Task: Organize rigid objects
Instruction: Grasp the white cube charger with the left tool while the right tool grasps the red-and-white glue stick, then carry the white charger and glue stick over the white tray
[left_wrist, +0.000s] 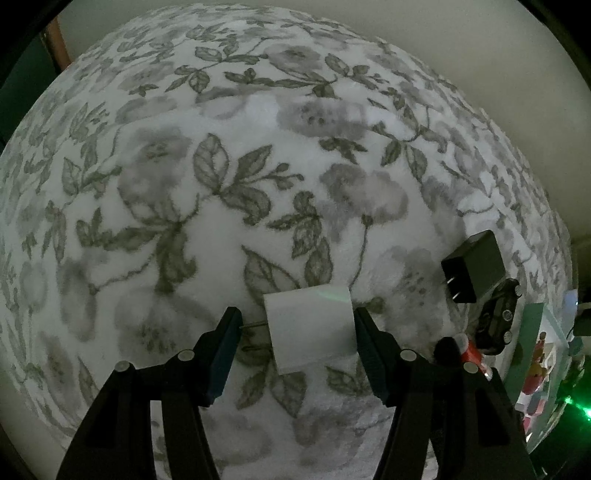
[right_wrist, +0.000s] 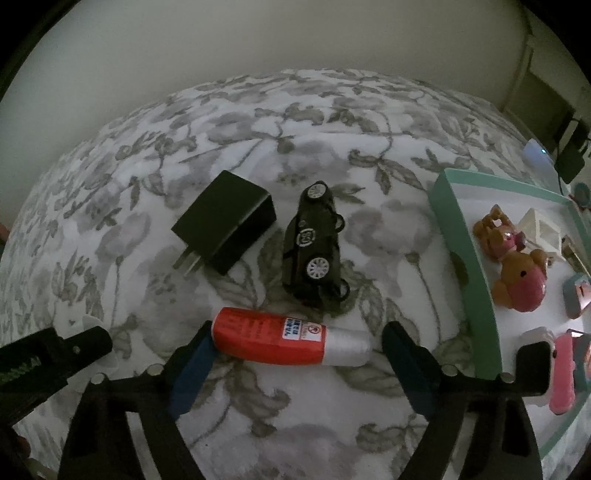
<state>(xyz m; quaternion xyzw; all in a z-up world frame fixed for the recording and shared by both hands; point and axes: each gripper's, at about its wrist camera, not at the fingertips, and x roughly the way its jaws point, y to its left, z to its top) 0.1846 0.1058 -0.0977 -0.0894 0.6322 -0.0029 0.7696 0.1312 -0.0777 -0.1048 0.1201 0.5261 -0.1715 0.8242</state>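
In the left wrist view my left gripper (left_wrist: 295, 325) is open around a white charger block (left_wrist: 310, 326) lying on the floral blanket; its prongs point toward the left finger and the right finger (left_wrist: 369, 347) touches its side. In the right wrist view my right gripper (right_wrist: 295, 354) is open around a red-labelled spool of white thread (right_wrist: 284, 338), lying sideways between the fingers. A black charger (right_wrist: 225, 227) and a black toy car (right_wrist: 314, 247) on its side lie just beyond. Both also show in the left wrist view, the black charger (left_wrist: 476, 266) and the car (left_wrist: 496, 314).
A teal-rimmed white tray (right_wrist: 465, 258) at the right holds several small toys, among them a pink and tan bear figure (right_wrist: 521, 284). The tray shows at the right edge of the left wrist view (left_wrist: 532, 350). The floral blanket (right_wrist: 332, 129) ends at a pale wall behind.
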